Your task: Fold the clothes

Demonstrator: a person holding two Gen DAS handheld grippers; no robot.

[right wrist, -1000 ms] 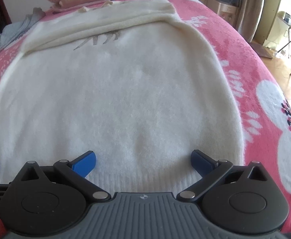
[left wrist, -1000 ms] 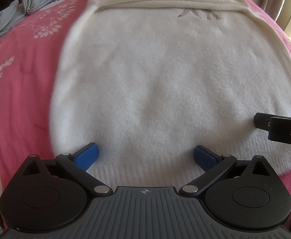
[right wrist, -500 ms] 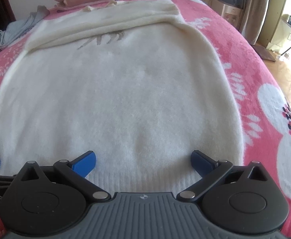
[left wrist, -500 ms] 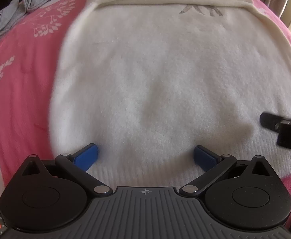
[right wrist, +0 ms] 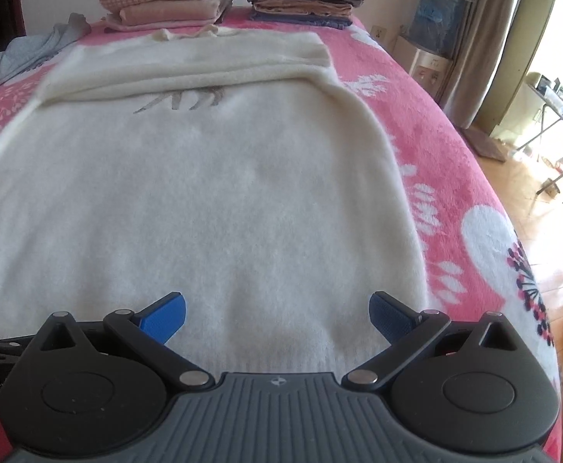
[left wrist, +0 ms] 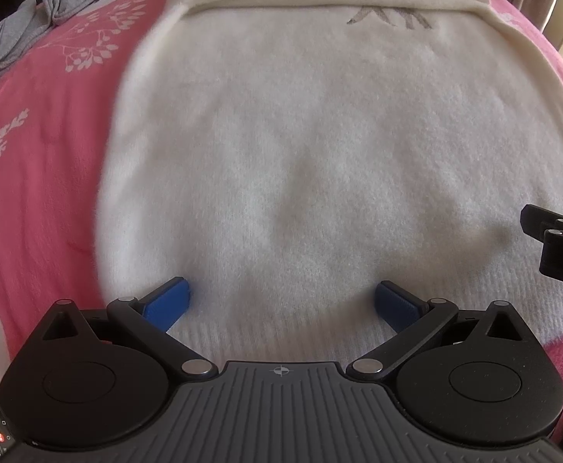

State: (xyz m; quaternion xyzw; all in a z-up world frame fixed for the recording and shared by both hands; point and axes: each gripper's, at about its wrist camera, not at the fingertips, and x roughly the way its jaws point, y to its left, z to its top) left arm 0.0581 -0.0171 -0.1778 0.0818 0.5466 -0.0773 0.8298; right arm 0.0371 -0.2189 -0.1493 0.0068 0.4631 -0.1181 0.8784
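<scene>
A cream sweater (right wrist: 204, 200) lies flat on the pink bed (right wrist: 435, 123), its sleeves folded across the chest, its ribbed hem (left wrist: 281, 332) nearest the cameras. The left hand-held gripper (left wrist: 281, 301) and the right hand-held gripper (right wrist: 277, 314) both stand wide apart, holding nothing, just above the hem. Probably the hem is to be lifted toward the collar; each should pinch both knit layers near a corner and rise evenly, though motion blur hides the left edge.
</scene>
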